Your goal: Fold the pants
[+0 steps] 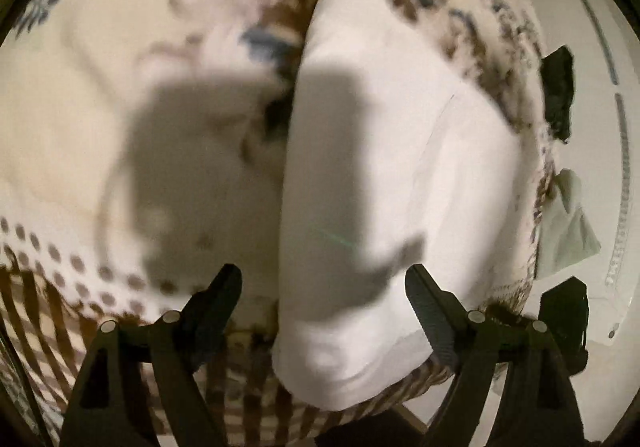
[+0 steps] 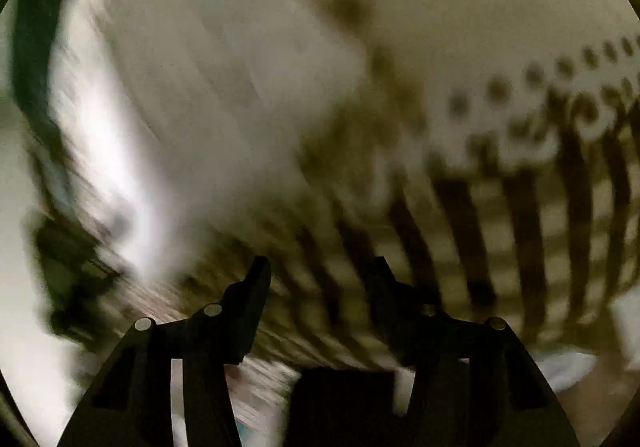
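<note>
Pants (image 1: 384,175), white and already doubled lengthwise, lie on the patterned bedcover (image 1: 80,119). Left gripper (image 1: 324,279) hovers unclenched over the near end; right gripper (image 2: 320,271) is parted, empty, blurred. I should pinch both layers squarely.

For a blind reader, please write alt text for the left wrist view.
White folded pants lie on a patterned bedspread. The left gripper hovers above with open fingers holding nothing and casts a shadow on the cloth.

Dim warm light, hard shadows, fisheye-bent edges, right wrist view heavily motion-blurred
</note>
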Demonstrator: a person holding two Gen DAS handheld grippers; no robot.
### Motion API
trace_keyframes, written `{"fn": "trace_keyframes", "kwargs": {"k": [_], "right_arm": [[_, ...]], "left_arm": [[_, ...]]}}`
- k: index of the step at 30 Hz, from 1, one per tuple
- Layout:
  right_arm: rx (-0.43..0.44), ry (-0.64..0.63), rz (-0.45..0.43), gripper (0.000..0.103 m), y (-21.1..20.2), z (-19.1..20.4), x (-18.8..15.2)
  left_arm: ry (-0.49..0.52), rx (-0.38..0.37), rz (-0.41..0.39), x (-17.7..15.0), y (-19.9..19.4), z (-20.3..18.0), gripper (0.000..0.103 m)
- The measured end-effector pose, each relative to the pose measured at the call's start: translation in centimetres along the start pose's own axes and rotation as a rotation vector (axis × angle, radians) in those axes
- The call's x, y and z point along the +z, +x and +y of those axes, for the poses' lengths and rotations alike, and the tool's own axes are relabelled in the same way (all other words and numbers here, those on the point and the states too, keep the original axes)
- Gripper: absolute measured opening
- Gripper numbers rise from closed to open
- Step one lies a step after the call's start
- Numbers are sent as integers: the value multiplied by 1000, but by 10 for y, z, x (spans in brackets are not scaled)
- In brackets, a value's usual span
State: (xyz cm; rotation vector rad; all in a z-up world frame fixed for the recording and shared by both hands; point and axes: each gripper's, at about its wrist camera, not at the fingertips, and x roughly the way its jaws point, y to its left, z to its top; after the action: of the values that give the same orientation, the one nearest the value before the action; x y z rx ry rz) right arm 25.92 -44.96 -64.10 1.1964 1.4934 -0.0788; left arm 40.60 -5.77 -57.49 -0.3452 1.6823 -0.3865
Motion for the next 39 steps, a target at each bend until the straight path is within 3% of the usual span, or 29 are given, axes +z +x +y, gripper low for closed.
{"fn": "trace_keyframes", "kwargs": {"k": [4,6,8,11,14,17,19,21,23,28,33,35,37,38,39], "right_arm": [[118,109,-45,62,10,-16,23],[176,193,-63,41,22,-28,22],[188,202,-128,30,14,-28,8],[167,161,-179,27,-1,-20,-24],[70,137,-167,27,5,-27,-19],[54,103,-115,33,21,-27,-4],[22,33,-98,43,14,-15,6],[-9,-21,-112,61,0,-11,10],[-49,-64,-137,66,-19,-9,12],[-49,-172,-208,66,-38,-4,46],[49,-207,-164,66,-22,13,110],[68,-245,-120,66,-5,24,126],[78,-252,-88,66,8,28,133],[88,-254,-76,62,10,29,137],[104,-261,-72,43,8,28,137]], "left_arm": [[-30,-48,-57,6,0,5,83],[-49,-89,-68,8,6,8,84],[-59,-99,-43,12,15,7,84],[-60,-97,-21,13,24,5,85],[-12,-83,-25,11,26,-3,86],[30,-71,-8,14,24,-11,86],[56,-60,0,17,22,-15,86],[87,-55,-5,20,17,-20,86],[112,-57,-12,28,13,-25,86],[107,-54,-53,65,14,-33,86],[36,-117,-25,124,32,-30,86],[77,-109,-52,137,33,-36,77],[162,-53,-71,146,35,-47,47],[193,-24,-75,148,35,-49,41],[214,-4,-78,148,35,-50,37]]}}
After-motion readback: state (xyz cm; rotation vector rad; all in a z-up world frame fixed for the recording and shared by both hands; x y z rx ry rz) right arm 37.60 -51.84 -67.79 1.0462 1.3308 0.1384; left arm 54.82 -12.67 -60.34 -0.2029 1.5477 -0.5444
